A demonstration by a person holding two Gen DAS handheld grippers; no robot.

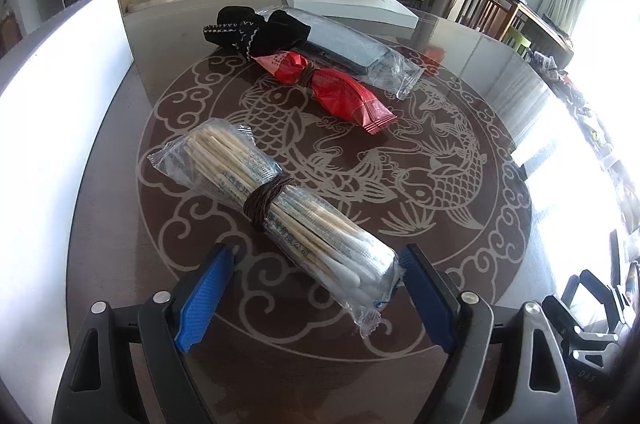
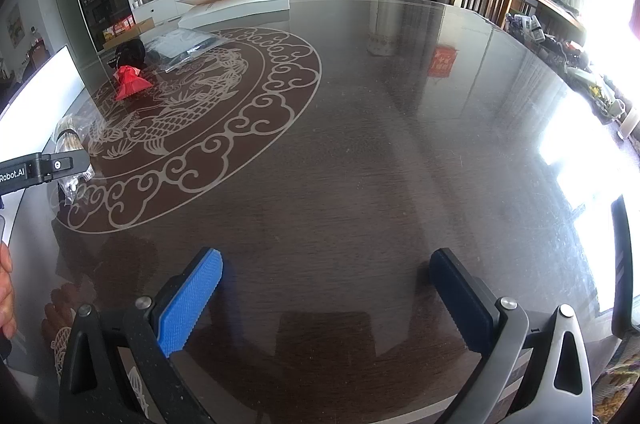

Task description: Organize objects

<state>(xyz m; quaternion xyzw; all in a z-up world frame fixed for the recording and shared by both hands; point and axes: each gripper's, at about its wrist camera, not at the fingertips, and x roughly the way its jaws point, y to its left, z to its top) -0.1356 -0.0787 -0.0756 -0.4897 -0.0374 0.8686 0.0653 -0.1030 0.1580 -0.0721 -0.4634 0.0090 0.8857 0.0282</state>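
Note:
A bundle of wrapped chopsticks (image 1: 272, 192), in clear plastic and tied with brown cord, lies slantwise on the dark glass table (image 1: 460, 244). Its near end sits between the blue pads of my left gripper (image 1: 318, 256); the right pad is at the wrapper, the left pad stands apart, so the jaws are open. Farther back lie a red packet bundle (image 1: 328, 84), a black cloth (image 1: 256, 28) and a clear bag with a dark item (image 1: 356, 52). My right gripper (image 2: 328, 260) hangs open over bare table with nothing between its fingers. In the right wrist view the red packet (image 2: 130, 82) is far left.
A flat white box (image 1: 348, 4) lies at the table's far side. A white panel (image 1: 60, 84) stands along the left edge. The table carries a fish and cloud pattern (image 2: 192, 112). A person's hand (image 2: 6, 288) shows at the left edge. Chairs and clutter stand at the right.

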